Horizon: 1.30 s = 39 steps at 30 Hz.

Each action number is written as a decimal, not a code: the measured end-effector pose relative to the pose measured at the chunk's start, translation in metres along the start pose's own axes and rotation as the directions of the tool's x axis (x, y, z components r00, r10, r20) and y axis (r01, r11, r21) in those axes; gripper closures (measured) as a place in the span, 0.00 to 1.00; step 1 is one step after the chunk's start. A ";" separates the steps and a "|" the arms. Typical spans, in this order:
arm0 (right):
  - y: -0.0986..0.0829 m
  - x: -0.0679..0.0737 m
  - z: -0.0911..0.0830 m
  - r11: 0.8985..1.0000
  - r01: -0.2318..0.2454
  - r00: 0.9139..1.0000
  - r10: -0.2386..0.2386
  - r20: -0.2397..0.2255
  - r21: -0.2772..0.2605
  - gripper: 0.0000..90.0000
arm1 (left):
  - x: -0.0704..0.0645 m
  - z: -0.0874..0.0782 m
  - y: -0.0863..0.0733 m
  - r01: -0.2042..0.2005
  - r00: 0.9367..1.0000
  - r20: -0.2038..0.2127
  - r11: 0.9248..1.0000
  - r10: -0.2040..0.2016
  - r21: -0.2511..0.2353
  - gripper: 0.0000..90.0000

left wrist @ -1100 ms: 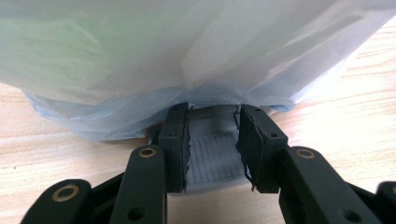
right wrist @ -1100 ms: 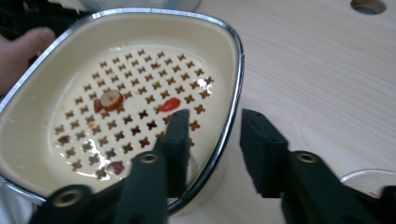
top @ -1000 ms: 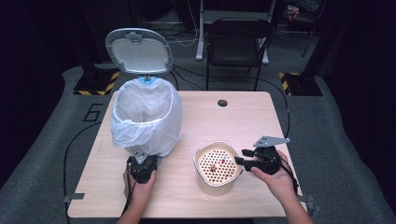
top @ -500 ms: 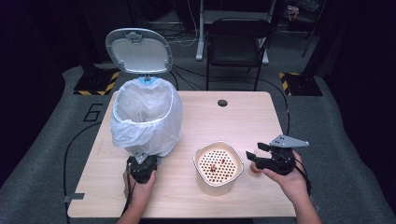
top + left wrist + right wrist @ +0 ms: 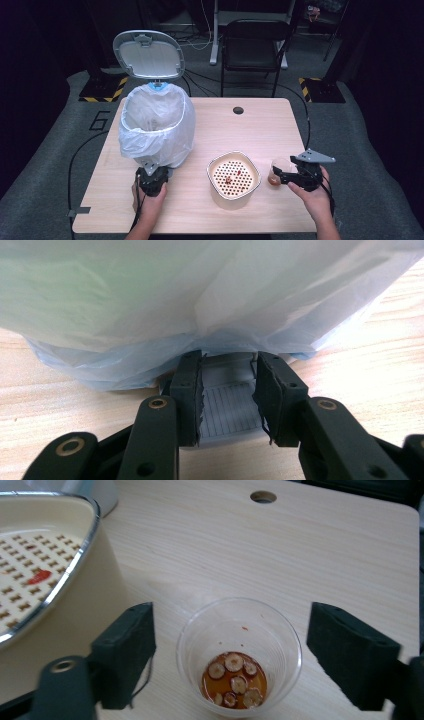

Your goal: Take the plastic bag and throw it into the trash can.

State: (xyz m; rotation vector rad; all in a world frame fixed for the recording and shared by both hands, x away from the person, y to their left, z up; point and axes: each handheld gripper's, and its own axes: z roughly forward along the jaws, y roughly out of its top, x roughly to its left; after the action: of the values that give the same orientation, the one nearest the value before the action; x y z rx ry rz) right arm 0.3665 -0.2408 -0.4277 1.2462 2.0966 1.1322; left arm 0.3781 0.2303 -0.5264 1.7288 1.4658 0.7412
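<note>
A pedal bin [image 5: 156, 125] lined with a white bag stands at the table's left, its grey lid [image 5: 148, 54] up. My left gripper [image 5: 151, 176] sits at the bin's base; in the left gripper view its jaws [image 5: 227, 400] press against both sides of the grey ribbed pedal [image 5: 227, 407]. A cream strainer bowl [image 5: 234, 175] holds a few red bits. Right of it stands a clear plastic cup [image 5: 276, 166], upright on the table. It holds a little brown liquid with round slices [image 5: 234, 680]. My right gripper [image 5: 276, 176] is open around the cup, and its jaws [image 5: 230, 647] do not touch it.
A round cable hole [image 5: 238, 110] lies near the table's far edge. A black chair [image 5: 254, 47] stands behind the table. The strainer's wall [image 5: 75, 605] is close to the right gripper's left jaw. Bare wood stretches beyond the cup.
My right gripper has drawn back to the right from the strainer's rim, and the cup now stands on the table between its open jaws. The left hand has not moved.
</note>
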 end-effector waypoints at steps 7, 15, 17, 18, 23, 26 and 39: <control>-0.015 -0.011 0.010 0.999 -0.029 1.000 0.029 0.012 0.013 0.15 | 0.000 0.000 0.000 0.001 1.000 0.000 1.000 -0.001 0.000 0.71; -0.022 -0.011 0.020 0.998 -0.039 0.999 0.040 -0.008 0.040 0.13 | 0.000 0.000 0.000 0.003 1.000 0.003 1.000 -0.003 0.001 0.71; -0.023 -0.010 0.023 0.999 -0.031 0.999 0.031 -0.008 0.041 0.14 | 0.000 0.000 0.000 0.003 1.000 0.003 1.000 -0.003 0.000 0.71; -0.023 -0.010 0.024 0.999 -0.023 1.000 0.023 -0.004 0.046 0.14 | 0.000 0.000 0.000 0.003 1.000 0.003 1.000 -0.003 0.001 0.71; -0.029 -0.010 0.038 0.998 -0.021 1.000 0.021 -0.010 0.067 0.17 | 0.000 0.000 0.000 0.004 1.000 0.005 1.000 -0.004 0.001 0.71; -0.032 -0.009 0.045 0.997 -0.005 1.000 0.006 -0.017 0.076 0.22 | 0.000 0.000 0.000 0.004 1.000 0.005 1.000 -0.004 0.001 0.71; -0.034 -0.009 0.051 0.998 0.012 1.000 -0.012 -0.010 0.069 0.30 | 0.000 0.000 0.000 0.002 1.000 0.003 1.000 -0.002 0.001 0.71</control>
State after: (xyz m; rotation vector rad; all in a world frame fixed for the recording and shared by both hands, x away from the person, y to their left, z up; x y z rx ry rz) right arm 0.3900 -0.2359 -0.4844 1.2596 2.1643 1.0716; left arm 0.3780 0.2306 -0.5264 1.7279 1.4663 0.7364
